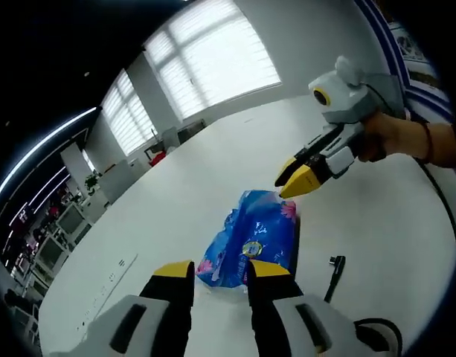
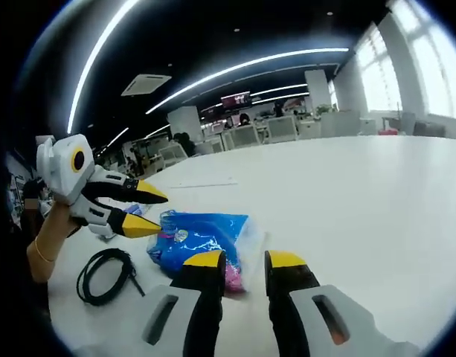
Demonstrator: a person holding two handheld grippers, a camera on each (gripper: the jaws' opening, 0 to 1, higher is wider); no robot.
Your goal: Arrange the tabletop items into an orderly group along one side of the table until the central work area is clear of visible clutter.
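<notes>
- A blue plastic bag (image 1: 251,239) lies flat on the big white table (image 1: 213,171), in the lower middle of the left gripper view. It has pink bits and a round yellow mark on it.
- In the right gripper view the same bag (image 2: 200,236) sits left of the middle, just past the yellow tips.
- The left claw (image 1: 220,269) rises from the bottom of its view. Its jaws are a little apart and hold nothing. The bag lies just beyond the tips.
- The right claw (image 2: 245,260) is at the bottom of its own view. Its jaws are a little apart too, and they hold nothing.
- In the left gripper view the right claw (image 1: 293,178) hangs over the top edge of the bag, held by a hand (image 1: 387,137) in the upper right.
- A black cable (image 2: 105,275) lies coiled on the table at the lower left of the right gripper view, near the bag.
- Bright windows (image 1: 213,52) fill the wall far behind the table.
</notes>
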